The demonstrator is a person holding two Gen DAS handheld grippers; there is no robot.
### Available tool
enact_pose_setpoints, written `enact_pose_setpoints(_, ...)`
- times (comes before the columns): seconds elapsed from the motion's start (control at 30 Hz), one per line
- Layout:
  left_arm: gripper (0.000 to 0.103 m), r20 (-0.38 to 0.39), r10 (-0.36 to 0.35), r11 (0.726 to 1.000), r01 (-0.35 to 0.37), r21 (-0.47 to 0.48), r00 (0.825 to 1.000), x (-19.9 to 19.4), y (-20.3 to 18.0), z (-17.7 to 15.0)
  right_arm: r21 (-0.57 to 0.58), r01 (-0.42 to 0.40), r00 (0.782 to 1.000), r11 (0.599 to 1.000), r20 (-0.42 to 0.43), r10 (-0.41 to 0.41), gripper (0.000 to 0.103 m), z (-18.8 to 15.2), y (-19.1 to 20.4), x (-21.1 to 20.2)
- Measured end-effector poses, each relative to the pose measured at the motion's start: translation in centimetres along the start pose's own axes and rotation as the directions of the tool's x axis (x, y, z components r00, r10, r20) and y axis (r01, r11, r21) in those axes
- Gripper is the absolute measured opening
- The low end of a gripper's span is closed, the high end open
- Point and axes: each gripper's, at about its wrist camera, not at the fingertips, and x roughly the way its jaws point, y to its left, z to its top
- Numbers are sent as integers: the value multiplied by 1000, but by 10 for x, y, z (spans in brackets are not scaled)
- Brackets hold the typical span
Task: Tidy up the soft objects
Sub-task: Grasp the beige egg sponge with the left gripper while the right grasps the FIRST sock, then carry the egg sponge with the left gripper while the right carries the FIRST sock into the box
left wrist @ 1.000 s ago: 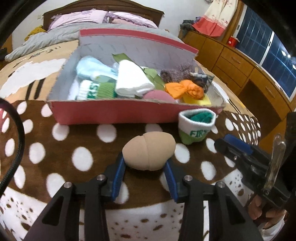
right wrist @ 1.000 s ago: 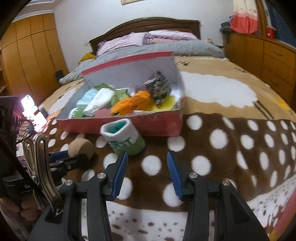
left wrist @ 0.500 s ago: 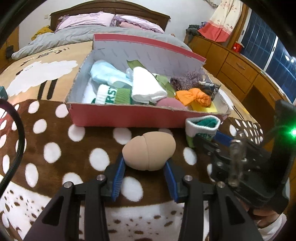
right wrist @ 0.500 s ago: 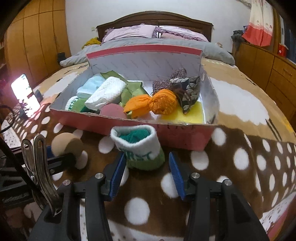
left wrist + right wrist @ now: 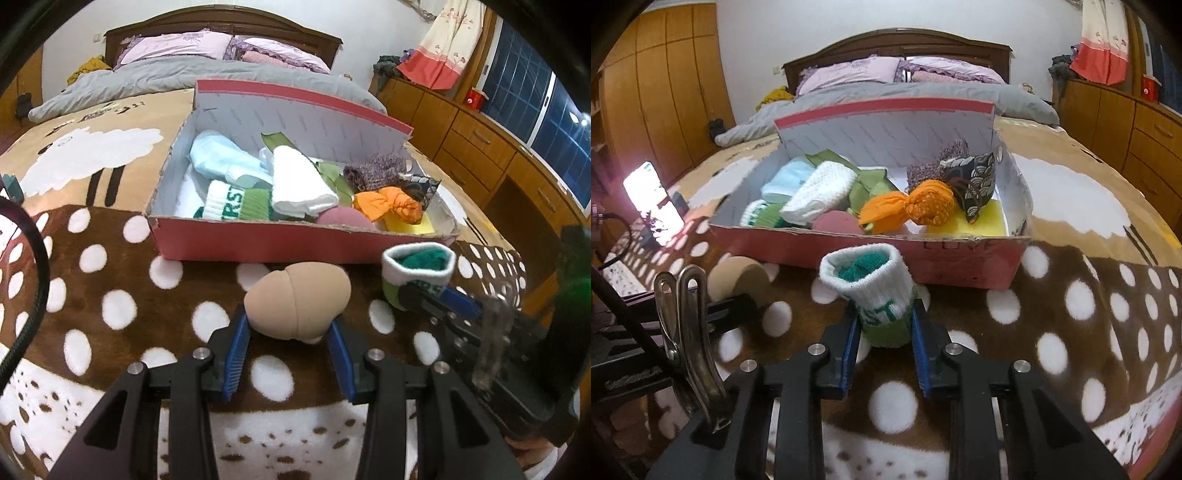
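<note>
left tongs (image 5: pixel 288 338): blue pads clamped on both sides of the beige egg-shaped soft ball (image 5: pixel 297 301), which sits on the brown white-dotted fleece blanket (image 5: pixel 110 280) just in front of the box

right tongs (image 5: pixel 884 341): squeezed onto the lower green part of the rolled white-and-green sock with a dark green sock tucked inside (image 5: pixel 873 291), cuff pointing up, also on the blanket right by the box front

box: pink cardboard shoebox with its lid standing up (image 5: pixel 886 254), on the bed, already pretty full

inside, left side: a light blue cloth (image 5: pixel 221 160), a white knit roll (image 5: pixel 822 190), another white-and-green sock (image 5: pixel 236 203)

inside, right side: an orange knotted cloth (image 5: pixel 910 210), a purple fuzzy piece (image 5: pixel 375 173), a dark patterned pouch (image 5: pixel 977 181), a yellow sponge-looking sheet (image 5: pixel 975 223)

also: a lit phone screen (image 5: pixel 652 201) off on the left edge of the bed
</note>
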Motion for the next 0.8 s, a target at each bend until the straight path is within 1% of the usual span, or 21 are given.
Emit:
enact_pose_setpoints(0.2,43,21,-3,1000,2,4,1000,-10,0,2,0,-26,999,1000,31,26,27,-4,4,-20)
enact_pose_setpoints(0.43,43,48,-3,1000,3,11,999,-20,-2,8,-2,-44,996,999,74,44,27,1,6,-40)
enact_pose_setpoints(0.63,43,71,-10,1000,8,29,997,-24,-6,21,-4,-67,993,998,96,68,27,9,7,-47)
enact_pose_setpoints(0.8,43,89,-1,999,-4,45,996,-22,-9,35,-10,-73,991,997,111,74,27,22,7,-48)
